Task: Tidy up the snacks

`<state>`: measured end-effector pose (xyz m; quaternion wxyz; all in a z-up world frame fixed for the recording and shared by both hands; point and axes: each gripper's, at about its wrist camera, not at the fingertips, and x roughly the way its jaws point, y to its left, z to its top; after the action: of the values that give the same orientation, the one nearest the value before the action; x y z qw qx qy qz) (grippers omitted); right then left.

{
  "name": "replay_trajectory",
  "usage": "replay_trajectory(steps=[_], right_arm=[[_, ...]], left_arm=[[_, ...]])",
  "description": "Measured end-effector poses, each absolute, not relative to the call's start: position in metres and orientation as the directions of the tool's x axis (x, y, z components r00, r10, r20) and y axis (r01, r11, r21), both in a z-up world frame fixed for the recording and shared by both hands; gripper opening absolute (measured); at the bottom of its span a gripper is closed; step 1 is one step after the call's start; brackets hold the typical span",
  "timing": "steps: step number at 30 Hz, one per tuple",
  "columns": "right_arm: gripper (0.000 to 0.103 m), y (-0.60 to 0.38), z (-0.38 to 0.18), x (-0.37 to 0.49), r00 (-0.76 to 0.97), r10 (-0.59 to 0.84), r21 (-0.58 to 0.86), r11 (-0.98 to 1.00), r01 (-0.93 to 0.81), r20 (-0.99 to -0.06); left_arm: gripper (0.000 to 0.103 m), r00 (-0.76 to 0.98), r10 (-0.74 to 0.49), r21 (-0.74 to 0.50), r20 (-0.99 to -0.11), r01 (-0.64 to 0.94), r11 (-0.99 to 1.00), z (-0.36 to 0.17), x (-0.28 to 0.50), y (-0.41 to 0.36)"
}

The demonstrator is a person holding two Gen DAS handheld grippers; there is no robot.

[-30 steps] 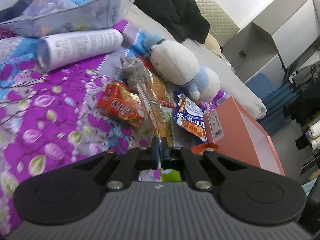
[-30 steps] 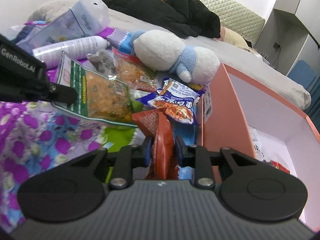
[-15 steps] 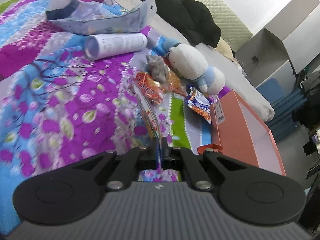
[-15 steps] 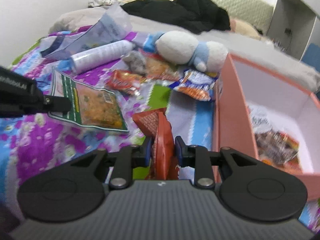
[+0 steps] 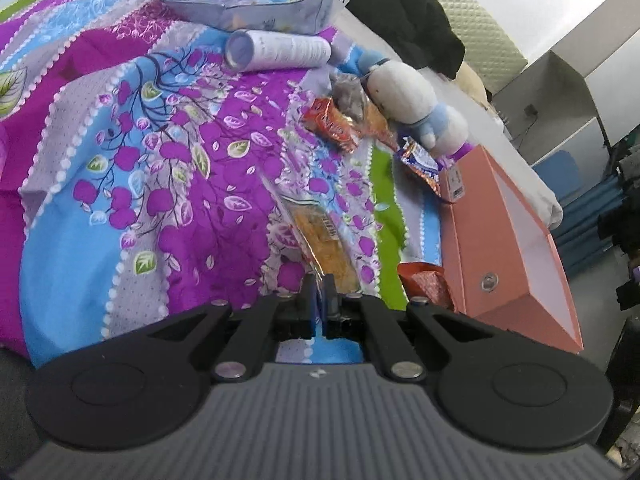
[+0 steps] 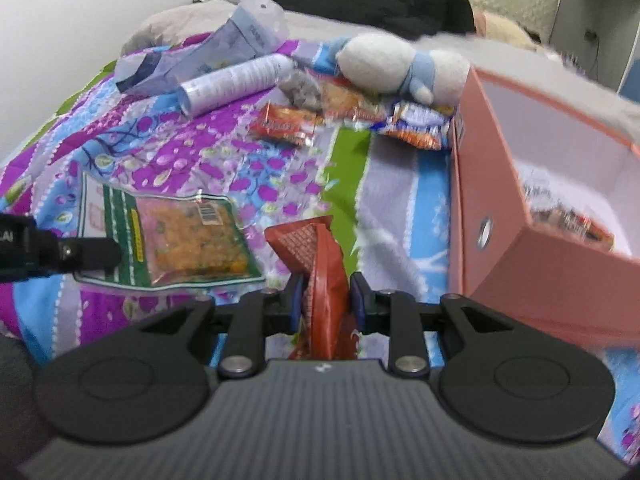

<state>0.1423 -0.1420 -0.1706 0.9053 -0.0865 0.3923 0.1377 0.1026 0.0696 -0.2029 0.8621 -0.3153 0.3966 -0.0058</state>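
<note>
Bed with floral purple quilt (image 5: 160,168); quilted headboard (image 5: 480,28) at far end; grey cabinet (image 5: 568,92) far right; white wall (image 6: 80,20) left.

The letters "AI" show in white on the black left gripper (image 6: 100,255) at the picture's left edge. The green-edged snack bag (image 6: 176,236) carries a barcode; its print, like the white tube's (image 6: 236,80), is too blurred to read.
</note>
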Motion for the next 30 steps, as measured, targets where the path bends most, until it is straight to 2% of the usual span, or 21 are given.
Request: replay_trajectory(steps=[3,5,6,7,9,11,12,13,14,20,26,29,30], right_arm=[[0.03,-0.145,-0.175,0.142,0.636,0.2,-0.008,0.951,-0.308,-0.746],[0.03,-0.147,-0.176,0.144,0.63,0.197,-0.007,0.952,-0.306,-0.751],[0.03,-0.148,-0.177,0.144,0.626,0.202,0.001,0.952,-0.306,-0.753],[0.03,-0.15,-0.177,0.146,0.619,0.209,0.014,0.952,-0.305,-0.757],[0.031,-0.153,-0.18,0.149,0.604,0.217,0.034,0.953,-0.3,-0.767],[0.034,-0.154,-0.183,0.151,0.594,0.219,0.044,0.954,-0.295,-0.774],[0.049,-0.154,-0.184,0.152,0.589,0.223,0.051,0.954,-0.294,-0.777],[0.057,-0.155,-0.184,0.153,0.584,0.231,0.062,0.953,-0.295,-0.778],[0.057,-0.155,-0.184,0.153,0.585,0.237,0.069,0.953,-0.295,-0.776],[0.057,-0.155,-0.187,0.158,0.592,0.237,0.07,0.954,-0.292,-0.77],[0.055,-0.154,-0.199,0.159,0.549,0.274,0.107,0.943,-0.316,-0.79],[0.035,-0.151,-0.207,0.158,0.536,0.261,0.094,0.943,-0.319,-0.803],[0.033,-0.151,-0.207,0.157,0.547,0.242,0.072,0.947,-0.313,-0.801]], left_arm=[[0.004,0.665,-0.253,-0.526,-0.703,-0.246,0.814,-0.203,0.104,0.067],[0.012,0.641,-0.258,-0.517,-0.723,-0.255,0.817,-0.204,0.105,0.067],[0.027,0.632,-0.264,-0.519,-0.728,-0.258,0.815,-0.205,0.105,0.068],[0.051,0.628,-0.266,-0.519,-0.731,-0.259,0.814,-0.205,0.104,0.069],[0.073,0.629,-0.248,-0.498,-0.737,-0.257,0.828,-0.203,0.099,0.07],[0.075,0.612,-0.209,-0.436,-0.763,-0.248,0.865,-0.199,0.098,0.07],[0.078,0.601,-0.192,-0.413,-0.776,-0.253,0.875,-0.199,0.098,0.072],[0.081,0.599,-0.188,-0.406,-0.779,-0.251,0.879,-0.198,0.098,0.074],[0.082,0.601,-0.192,-0.405,-0.776,-0.24,0.882,-0.198,0.099,0.076],[0.091,0.618,-0.14,-0.307,-0.773,-0.172,0.936,-0.187,0.112,0.077],[0.092,0.623,-0.192,-0.293,-0.758,-0.063,0.954,-0.181,0.13,0.071],[0.093,0.623,-0.188,-0.241,-0.759,0.0,0.971,-0.181,0.141,0.061],[0.094,0.623,-0.193,-0.228,-0.758,0.023,0.973,-0.181,0.144,0.057]])
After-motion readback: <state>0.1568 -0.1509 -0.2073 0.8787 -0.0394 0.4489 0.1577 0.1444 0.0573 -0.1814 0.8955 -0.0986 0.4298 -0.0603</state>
